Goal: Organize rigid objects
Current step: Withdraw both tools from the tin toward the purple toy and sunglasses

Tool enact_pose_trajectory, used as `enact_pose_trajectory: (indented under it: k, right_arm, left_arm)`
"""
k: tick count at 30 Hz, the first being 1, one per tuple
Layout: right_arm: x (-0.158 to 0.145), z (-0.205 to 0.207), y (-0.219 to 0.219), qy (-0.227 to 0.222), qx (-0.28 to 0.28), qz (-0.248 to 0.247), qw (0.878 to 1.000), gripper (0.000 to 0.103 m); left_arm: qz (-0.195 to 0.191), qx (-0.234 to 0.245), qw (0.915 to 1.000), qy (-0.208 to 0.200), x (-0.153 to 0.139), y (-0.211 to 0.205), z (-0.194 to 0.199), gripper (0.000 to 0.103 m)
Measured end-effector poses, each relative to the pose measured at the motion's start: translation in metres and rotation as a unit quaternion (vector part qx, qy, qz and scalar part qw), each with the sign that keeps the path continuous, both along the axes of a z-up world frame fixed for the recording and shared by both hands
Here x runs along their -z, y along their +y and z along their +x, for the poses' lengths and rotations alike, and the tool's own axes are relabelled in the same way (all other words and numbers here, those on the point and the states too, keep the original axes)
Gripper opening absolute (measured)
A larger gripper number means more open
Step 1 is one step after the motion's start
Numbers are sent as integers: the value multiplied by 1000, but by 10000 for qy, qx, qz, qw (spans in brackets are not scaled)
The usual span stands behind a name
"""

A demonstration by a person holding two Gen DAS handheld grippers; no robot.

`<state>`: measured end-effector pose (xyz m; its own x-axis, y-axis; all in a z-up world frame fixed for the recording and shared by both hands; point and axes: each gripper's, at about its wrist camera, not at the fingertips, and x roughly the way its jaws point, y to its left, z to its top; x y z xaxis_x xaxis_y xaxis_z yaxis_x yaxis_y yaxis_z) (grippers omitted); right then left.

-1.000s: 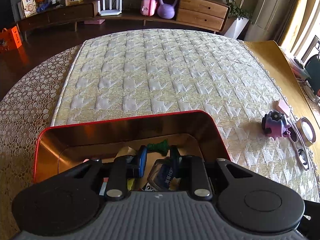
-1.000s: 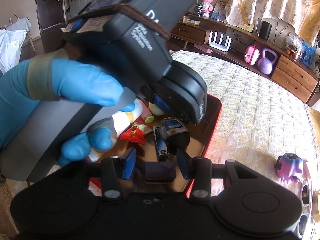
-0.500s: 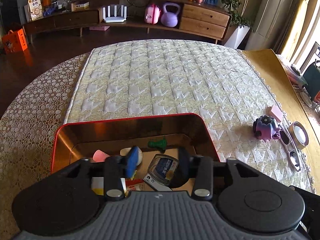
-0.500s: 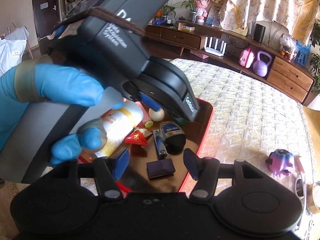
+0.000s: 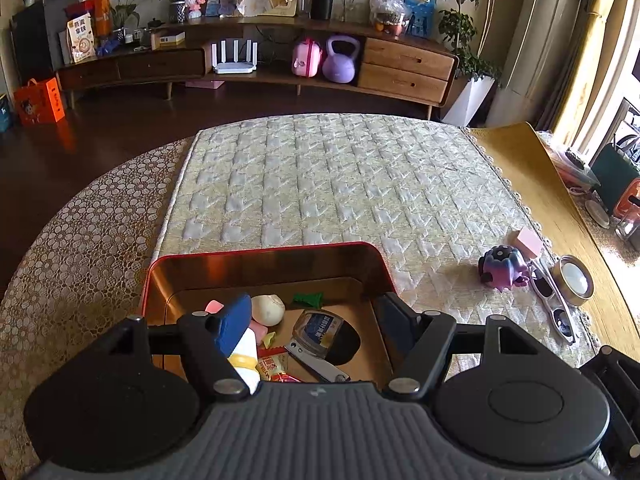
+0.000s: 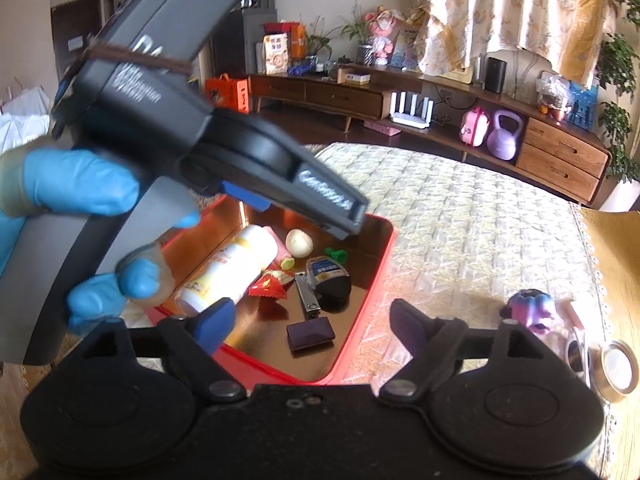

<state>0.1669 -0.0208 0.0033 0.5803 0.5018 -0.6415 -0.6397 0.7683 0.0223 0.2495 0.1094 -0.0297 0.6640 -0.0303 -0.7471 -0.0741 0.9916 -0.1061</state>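
A red tin (image 5: 264, 268) with a copper inside sits on the quilted mat. It holds a tape measure (image 5: 320, 330), a nail clipper (image 5: 320, 366), a white bottle (image 6: 232, 272), a pale ball (image 5: 267, 309), a green piece (image 5: 308, 300) and a red packet (image 6: 268, 284). My left gripper (image 5: 314, 318) hovers over the tin with its jaws opening and nothing gripped. A blue-gloved hand (image 6: 80, 188) carries it. My right gripper (image 6: 312, 322) hangs above the tin's near corner, its jaws opening too. A dark purple block (image 6: 311, 332) lies loose on the tin floor below it.
To the right of the tin, a purple toy (image 5: 504, 268), a pink block (image 5: 529, 242), sunglasses (image 5: 554, 300) and a round metal tin (image 5: 572, 280) lie near the mat's edge. A low sideboard (image 5: 280, 64) stands beyond the table.
Both grippers opened and lifted away from the tin. The left one let go of the tape measure. The right one released the dark purple block, which now rests in the tin.
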Motion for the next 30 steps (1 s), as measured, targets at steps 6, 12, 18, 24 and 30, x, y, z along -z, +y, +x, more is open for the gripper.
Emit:
enact_pose_trajectory:
  k: [6,12,18,24,30]
  right_arm:
    - [-12,-14,-26,-15,130,330,9994,95]
    - [-20,-28,-58,11,295,604,9977,99]
    - [-20,-40,-95,75,606,882,9942,102]
    - [-19,-48,-131,46,928,959,9910,102]
    - [-18,-50,-169,15,1286,1061,9860,102]
  left_arm:
    - [102,42,9998,-142,-11,-11,-21,80]
    - [58,117,9996,-255,-21,-24,-41,82]
    - [-15,288,9988,-401,-27,-44,-63,85]
    - [-319,438,9973,-487,-26,-63,-78,87]
    - [-488,544,9960,-520,-25,-84,-82,88]
